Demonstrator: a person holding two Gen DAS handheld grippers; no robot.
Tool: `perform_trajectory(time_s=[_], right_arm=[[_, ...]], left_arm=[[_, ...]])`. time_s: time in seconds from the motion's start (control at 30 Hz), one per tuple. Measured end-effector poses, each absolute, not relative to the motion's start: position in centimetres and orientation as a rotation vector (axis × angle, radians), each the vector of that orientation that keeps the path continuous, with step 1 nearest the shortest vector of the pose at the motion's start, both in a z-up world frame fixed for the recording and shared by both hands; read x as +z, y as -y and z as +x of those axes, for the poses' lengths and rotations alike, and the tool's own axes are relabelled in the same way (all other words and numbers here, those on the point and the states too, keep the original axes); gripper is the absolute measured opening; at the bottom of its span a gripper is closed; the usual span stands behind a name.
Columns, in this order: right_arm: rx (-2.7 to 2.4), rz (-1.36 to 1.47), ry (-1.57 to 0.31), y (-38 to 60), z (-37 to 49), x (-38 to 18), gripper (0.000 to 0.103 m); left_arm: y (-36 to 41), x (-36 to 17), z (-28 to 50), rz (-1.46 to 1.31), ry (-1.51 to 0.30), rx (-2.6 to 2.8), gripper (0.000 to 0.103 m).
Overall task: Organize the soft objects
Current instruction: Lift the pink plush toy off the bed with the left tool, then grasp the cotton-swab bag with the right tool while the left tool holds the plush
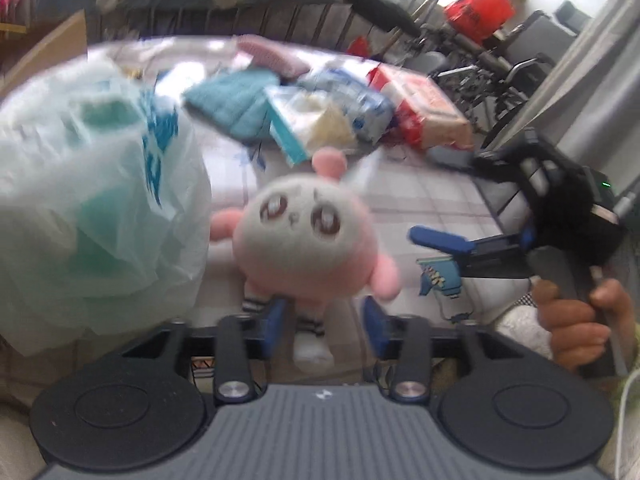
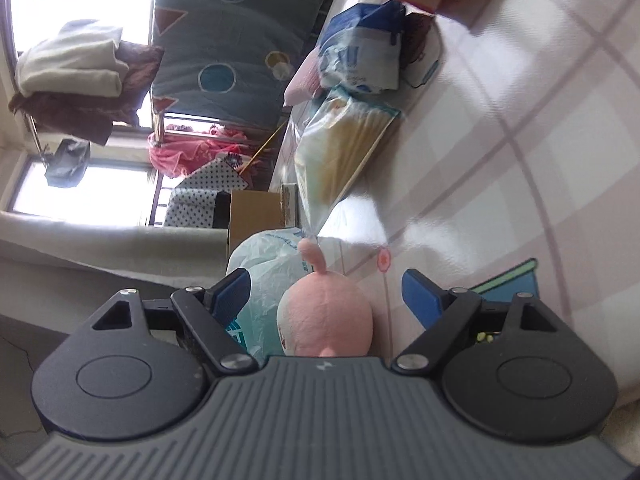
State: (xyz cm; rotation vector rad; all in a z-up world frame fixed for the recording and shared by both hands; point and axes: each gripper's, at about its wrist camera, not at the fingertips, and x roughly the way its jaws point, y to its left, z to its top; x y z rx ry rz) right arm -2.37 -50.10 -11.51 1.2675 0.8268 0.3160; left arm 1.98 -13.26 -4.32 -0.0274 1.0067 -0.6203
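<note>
A pink and white plush toy (image 1: 306, 240) with big eyes stands on the checked sheet, facing the left wrist camera. My left gripper (image 1: 326, 320) is open, its blue pads on either side of the toy's striped legs without closing on them. A translucent plastic bag (image 1: 92, 208) with green and blue contents bulges at the left, touching the toy. My right gripper (image 1: 436, 254) comes in from the right, held sideways and open. In the right wrist view the toy's pink back (image 2: 326, 316) sits between the wide-open right gripper (image 2: 328, 292), with the bag (image 2: 264, 276) beyond.
Farther back on the bed (image 1: 420, 200) lie a teal folded cloth (image 1: 234, 100), a clear pack of yellow cloth (image 1: 316, 120), a blue and white pack (image 1: 360, 100), a red and white pack (image 1: 420, 108) and a pink item (image 1: 272, 56). A cardboard box (image 1: 44, 52) stands at the left.
</note>
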Motion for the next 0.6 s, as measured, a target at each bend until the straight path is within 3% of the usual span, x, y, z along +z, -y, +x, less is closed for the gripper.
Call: perform_trajectory(time_s=[0.2, 0.6], right_arm=[[0.355, 1.216, -0.845, 48.3, -0.5, -10.7, 0.084], [0.347, 1.150, -0.824, 49.2, 2.4, -8.4, 0.084]], left_arm=[[14.1, -2.5, 1.8, 0.040, -0.892, -0.605, 0.078], [17.0, -5.5, 4.6, 0.076, -0.929, -0.562, 0.083]])
